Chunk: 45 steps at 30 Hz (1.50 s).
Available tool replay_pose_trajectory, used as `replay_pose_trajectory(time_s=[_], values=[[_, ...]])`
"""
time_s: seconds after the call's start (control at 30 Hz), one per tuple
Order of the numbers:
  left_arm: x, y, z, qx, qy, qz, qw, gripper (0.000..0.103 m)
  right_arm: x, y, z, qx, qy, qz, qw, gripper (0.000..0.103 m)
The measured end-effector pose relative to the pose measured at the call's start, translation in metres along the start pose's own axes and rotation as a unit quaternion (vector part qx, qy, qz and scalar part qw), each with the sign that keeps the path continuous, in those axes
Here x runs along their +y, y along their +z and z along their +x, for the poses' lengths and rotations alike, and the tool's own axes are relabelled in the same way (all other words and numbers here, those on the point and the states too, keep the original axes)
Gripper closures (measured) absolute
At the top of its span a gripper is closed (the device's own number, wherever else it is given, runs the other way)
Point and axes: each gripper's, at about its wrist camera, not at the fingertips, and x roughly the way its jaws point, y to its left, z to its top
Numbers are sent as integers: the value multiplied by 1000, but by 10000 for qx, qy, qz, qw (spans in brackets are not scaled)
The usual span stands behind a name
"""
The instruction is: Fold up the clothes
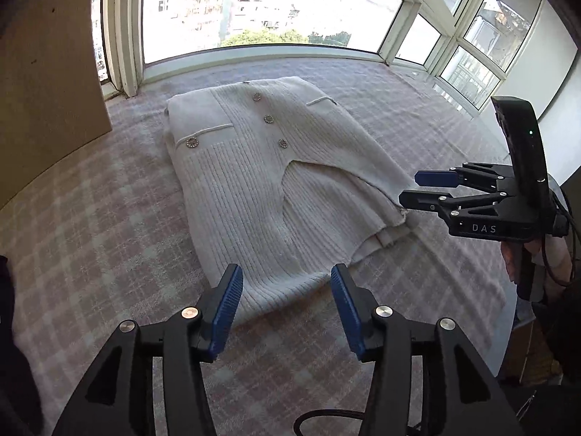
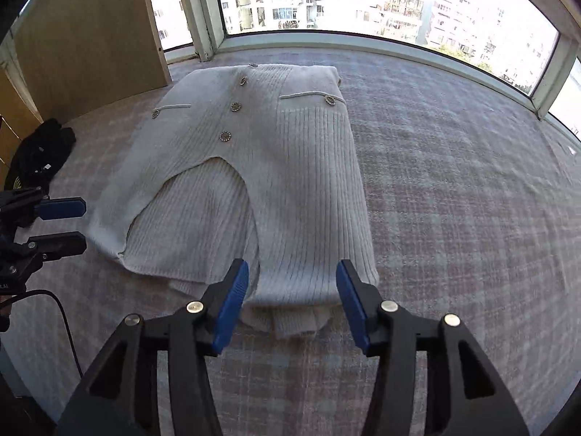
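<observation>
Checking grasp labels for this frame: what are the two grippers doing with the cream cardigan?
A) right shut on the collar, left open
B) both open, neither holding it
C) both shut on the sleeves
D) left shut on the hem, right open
B: the left gripper and right gripper both show a wide gap between their blue pads, poised at the near edge of the cardigan, which lies on the plaid cloth ungripped.

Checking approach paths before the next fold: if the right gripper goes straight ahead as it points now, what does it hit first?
Most likely the near folded edge of the cream knit cardigan, which lies between and just beyond the open right gripper. Height above the checked cloth is unclear, so it could skim over the top instead.
</observation>
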Motion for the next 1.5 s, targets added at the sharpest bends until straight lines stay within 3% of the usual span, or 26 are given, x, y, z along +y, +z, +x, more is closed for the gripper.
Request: replay_pose_trajectory(time_s=[0.1, 0.3, 0.7, 0.83, 1.1, 1.4, 1.5], values=[[-11, -1, -13, -113, 112, 49, 9999, 40, 12, -5, -17, -143, -118, -55, 9998, 53], [-27, -10, -41, -342, 260, 167, 9989, 32, 27, -16, -51, -410, -135, 82, 9990, 52], [-41, -50, -100, -690, 410, -31, 9968, 28, 64, -47, -103, -649, -354, 107, 9972, 52], [-41, -63, -116, -785, 380, -125, 9961, 28, 77, -57, -122, -798, -371, 119, 9960, 45], [-58, -90, -154, -1131, 421, -122, 9926, 27, 116, -75, -158, -1134, -581, 105, 9918, 42], [-67, -121, -197, -1464, 534, -242, 9875, 26, 161, -93, -192, -1423, -387, -52, 9891, 41], [-70, -132, -210, -1521, 679, -205, 9858, 20, 174, -99, -201, -1505, -365, -77, 9879, 41]])
